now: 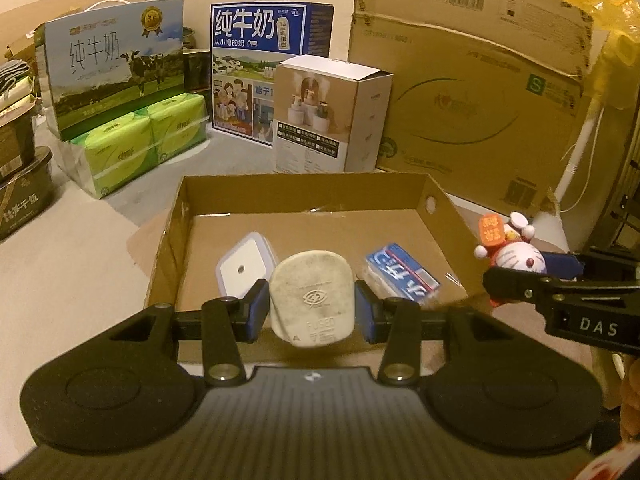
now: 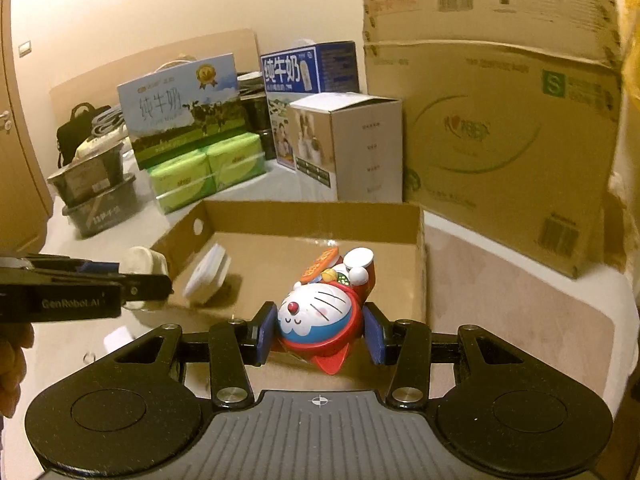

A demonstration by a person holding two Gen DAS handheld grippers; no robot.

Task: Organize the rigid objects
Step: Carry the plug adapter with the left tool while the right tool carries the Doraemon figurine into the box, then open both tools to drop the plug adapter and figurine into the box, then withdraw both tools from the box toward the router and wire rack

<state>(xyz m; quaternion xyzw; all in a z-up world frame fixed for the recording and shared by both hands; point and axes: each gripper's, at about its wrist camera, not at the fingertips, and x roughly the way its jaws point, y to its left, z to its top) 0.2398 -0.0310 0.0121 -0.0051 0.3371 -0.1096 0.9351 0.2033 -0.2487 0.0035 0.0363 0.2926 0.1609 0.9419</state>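
The left gripper pinches a worn white plug — its blue fingers press on the plug's two flat sides, so the plug sits squarely between them, its broad face toward the camera and its rounded end sticking out past the fingertips. It hangs over the near wall of an open cardboard tray.

The right gripper pinches a cat toy in red dress. Its fingers clamp the round white-and-blue head from both sides, and the body, arms and an orange sign point away from the camera, out beyond the fingertips. The toy is held above the tray's near edge; in the left wrist view the same toy shows at the tray's right wall, gripped from the side by the right gripper.

On the tray floor lie a white square case at the left and a blue-and-white packet at the right, apart from each other. Behind the tray stand milk cartons, green tissue packs and a big carton.
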